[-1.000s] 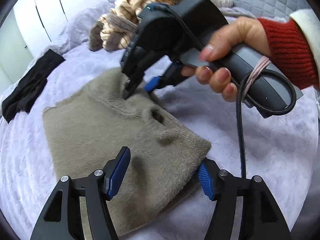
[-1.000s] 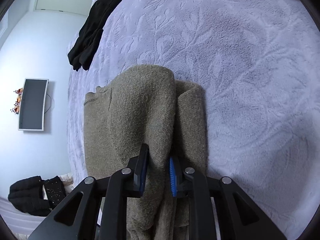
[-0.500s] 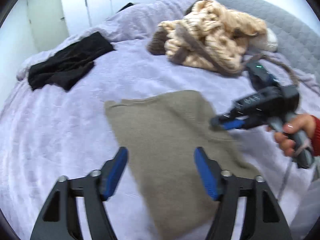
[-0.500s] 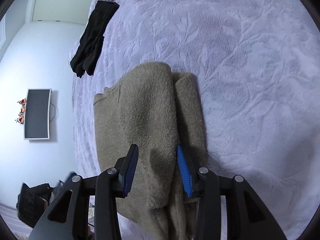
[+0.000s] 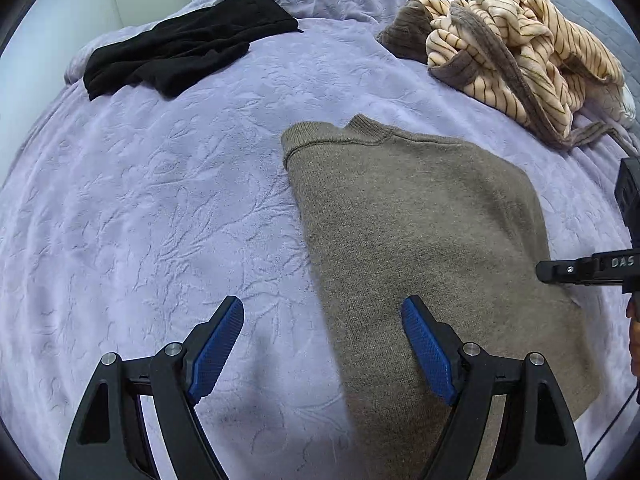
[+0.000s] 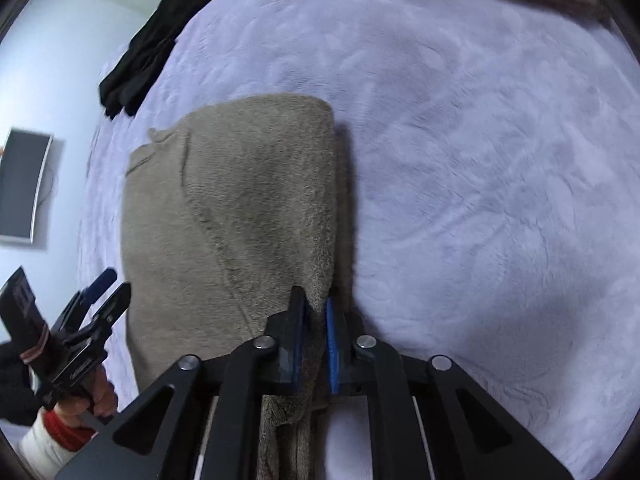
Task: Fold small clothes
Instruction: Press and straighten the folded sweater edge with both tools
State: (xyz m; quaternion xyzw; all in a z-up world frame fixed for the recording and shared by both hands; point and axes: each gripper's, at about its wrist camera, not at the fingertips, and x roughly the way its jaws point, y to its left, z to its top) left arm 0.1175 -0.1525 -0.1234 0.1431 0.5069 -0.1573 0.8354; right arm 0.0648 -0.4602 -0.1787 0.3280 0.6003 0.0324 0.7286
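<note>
Sweater (image 5: 420,216) lay flat on bedspread (image 5: 160,200), dark garment (image 5: 180,44) beyond it to the left, striped robe (image 5: 520,40) beyond it to the right.

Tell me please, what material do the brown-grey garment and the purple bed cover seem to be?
The brown-grey garment looks like a soft knit, perhaps wool or a blend: fine matte stitches, a ribbed collar edge and a fuzzy nap. The purple bed cover looks like plush fleece or velvet: a short, slightly shiny pile with an embossed leaf pattern. The exact fibre cannot be told.

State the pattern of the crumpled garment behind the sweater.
Cream with thin dark stripes, brown trim: striped garment, clearest in the left wrist view.
</note>
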